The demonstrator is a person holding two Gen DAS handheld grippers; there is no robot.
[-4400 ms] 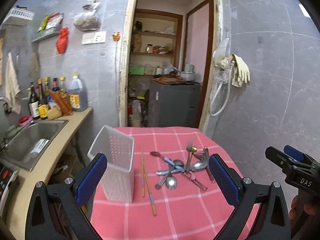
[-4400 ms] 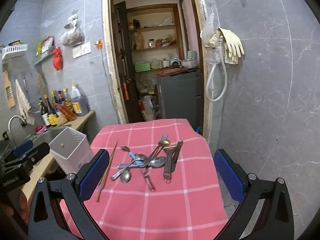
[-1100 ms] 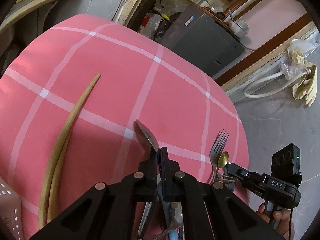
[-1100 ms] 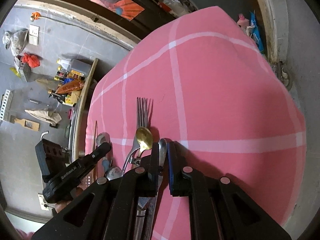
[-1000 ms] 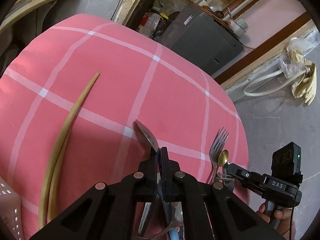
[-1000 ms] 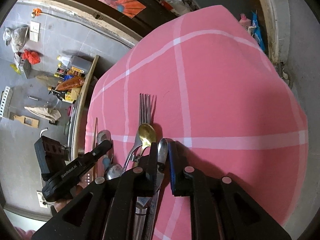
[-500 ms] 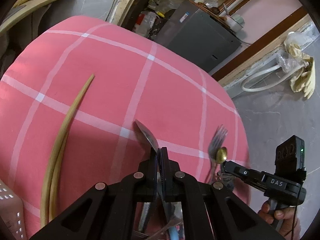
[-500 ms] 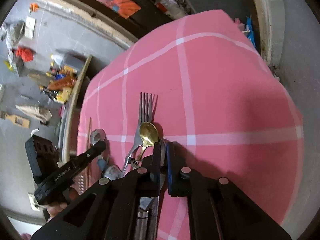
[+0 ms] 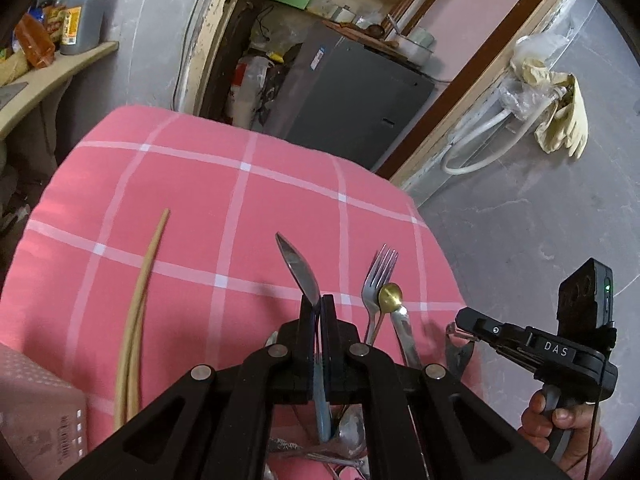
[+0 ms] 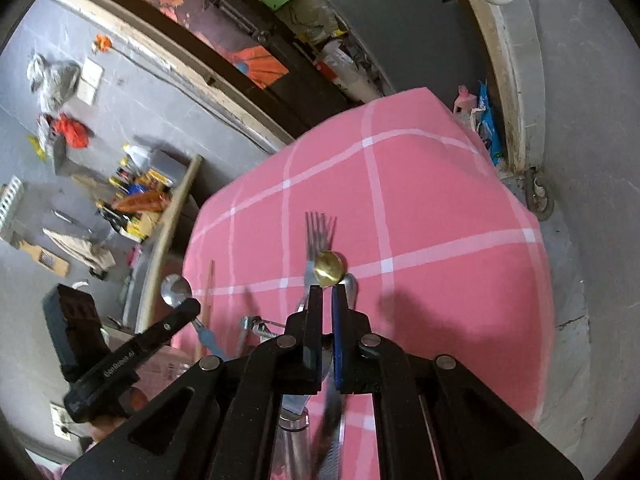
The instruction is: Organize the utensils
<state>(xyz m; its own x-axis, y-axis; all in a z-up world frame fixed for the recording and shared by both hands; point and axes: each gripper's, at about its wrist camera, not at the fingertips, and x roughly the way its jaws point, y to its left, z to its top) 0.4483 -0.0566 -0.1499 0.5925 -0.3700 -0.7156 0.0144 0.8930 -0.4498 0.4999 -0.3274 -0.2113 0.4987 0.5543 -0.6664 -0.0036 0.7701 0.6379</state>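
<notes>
Utensils here come down to one spoon [image 9: 298,268] with a blue handle. The left gripper [image 9: 318,304] has its jaws pinched shut on the neck, so the bowl stands edge-on past the tips toward 11 o'clock and the handle runs back under the fingers toward 6. The long axis therefore lies almost along the line of the jaws.

The perforated basket [image 9: 40,408] sits at 8 o'clock from those jaws, at the near left edge of the bench [image 9: 180,184], just past the chopsticks [image 9: 136,312]. The left hand looks much the nearer to it, and I judge the spoon must swing left and tip handle-down to drop in.

The right gripper [image 10: 326,292] hangs at 3 o'clock of the left one, over the fork [image 10: 320,228] and gold spoon [image 10: 328,268]. Its jaws are closed to a slit on a silver metal piece [image 9: 456,344] — what it is, I cannot tell. Both grippers point steeply down at the cloth — clear of it, by the look of their shadows.
</notes>
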